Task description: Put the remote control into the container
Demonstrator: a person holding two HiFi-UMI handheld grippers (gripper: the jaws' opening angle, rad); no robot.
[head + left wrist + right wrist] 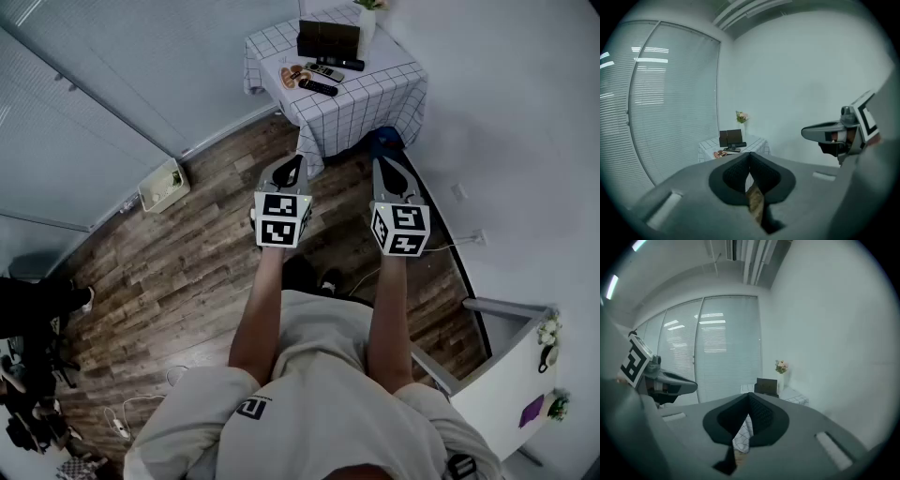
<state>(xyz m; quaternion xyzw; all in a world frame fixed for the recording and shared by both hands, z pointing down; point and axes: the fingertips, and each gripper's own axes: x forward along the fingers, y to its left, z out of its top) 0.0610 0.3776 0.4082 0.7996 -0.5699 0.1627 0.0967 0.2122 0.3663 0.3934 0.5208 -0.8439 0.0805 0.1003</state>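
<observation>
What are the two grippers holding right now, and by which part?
Nothing is held. The left gripper and the right gripper each have jaws closed together, empty; the remote controls lie on the table ahead.

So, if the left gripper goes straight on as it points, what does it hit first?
The left gripper has open air ahead, then probably the tablecloth, on its near hanging side. Depth is unclear.

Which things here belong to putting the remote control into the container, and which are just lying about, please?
Job: black remote control, dark container, checked table.
Lying about: vase of flowers, cream box on the floor.
</observation>
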